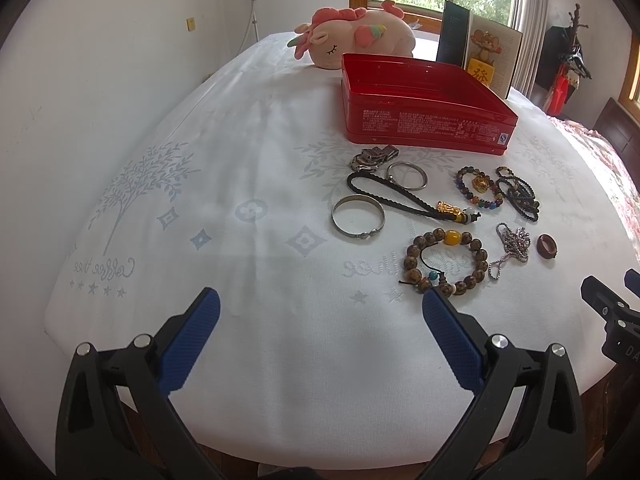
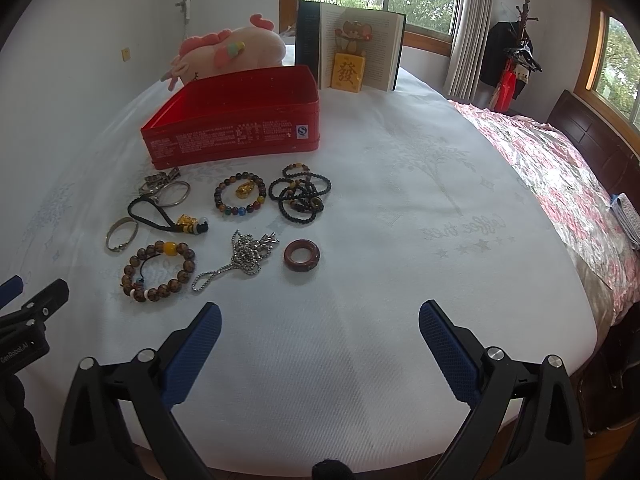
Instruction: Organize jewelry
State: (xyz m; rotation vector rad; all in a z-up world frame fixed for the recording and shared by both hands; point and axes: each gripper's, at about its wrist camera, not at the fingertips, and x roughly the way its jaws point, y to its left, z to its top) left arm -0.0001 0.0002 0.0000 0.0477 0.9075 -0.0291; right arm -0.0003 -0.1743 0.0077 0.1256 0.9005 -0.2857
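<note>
An open red tin box [image 1: 424, 120] [image 2: 236, 136] stands on the white mattress. In front of it lie a watch [image 1: 372, 157], silver bangles [image 1: 358, 216] [image 2: 122, 234], a black cord with a gold charm [image 1: 412, 200] [image 2: 168, 216], a brown bead bracelet [image 1: 448, 266] [image 2: 158, 270], a coloured bead bracelet [image 2: 240, 196], black bead strands [image 2: 300, 196], a silver chain [image 2: 244, 258] and a red-brown ring [image 2: 302, 256]. My left gripper [image 1: 320, 320] and right gripper [image 2: 320, 324] hover open near the front edge, short of the jewelry, with nothing between their fingers.
A pink plush toy [image 1: 356, 36] lies behind the box beside an upright open book [image 2: 356, 50] with a small figurine. A floral quilt [image 2: 560, 184] covers the right side of the bed. A coat rack [image 2: 520, 48] stands by the windows.
</note>
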